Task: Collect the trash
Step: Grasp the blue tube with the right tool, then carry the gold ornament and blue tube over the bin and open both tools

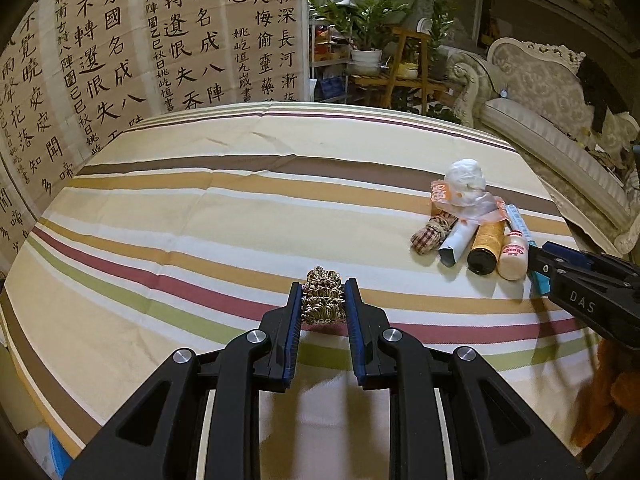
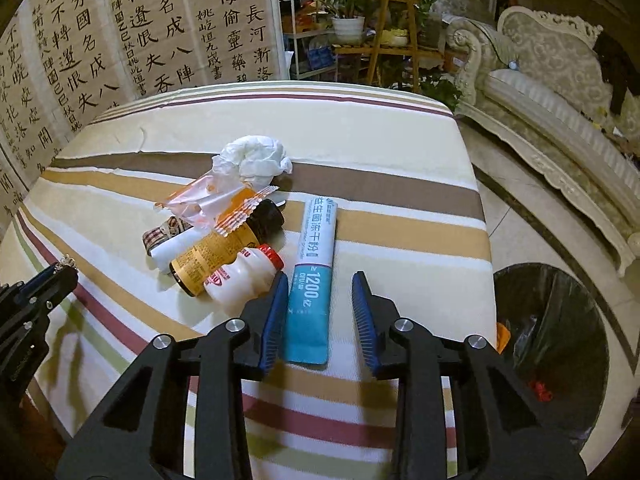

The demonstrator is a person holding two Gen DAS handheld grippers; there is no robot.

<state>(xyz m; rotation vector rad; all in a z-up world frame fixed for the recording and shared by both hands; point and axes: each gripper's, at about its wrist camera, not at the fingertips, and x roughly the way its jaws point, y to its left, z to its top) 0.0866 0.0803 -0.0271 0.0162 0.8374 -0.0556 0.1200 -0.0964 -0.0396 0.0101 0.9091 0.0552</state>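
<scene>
My left gripper point(image 1: 322, 300) is shut on a golden metal scourer point(image 1: 322, 295) over the striped tablecloth point(image 1: 200, 216). A heap of trash lies at the right: a crumpled white tissue point(image 2: 258, 157), an orange-and-clear wrapper point(image 2: 208, 200), a brown bottle with a yellow label point(image 2: 218, 254), a small white yogurt bottle with a red cap point(image 2: 240, 278), a rolled white paper point(image 1: 456, 240) and a checked bundle point(image 1: 429, 236). My right gripper point(image 2: 320, 304) is open, its fingers either side of a blue-and-white sachet point(image 2: 314, 276) that lies flat on the cloth.
A bin lined with a black bag point(image 2: 560, 344) stands on the floor right of the table, holding some orange and red bits. A calligraphy screen point(image 1: 120, 48) stands behind the table. A plant stand point(image 1: 400, 60) and a pale sofa point(image 1: 552, 92) are at the back right.
</scene>
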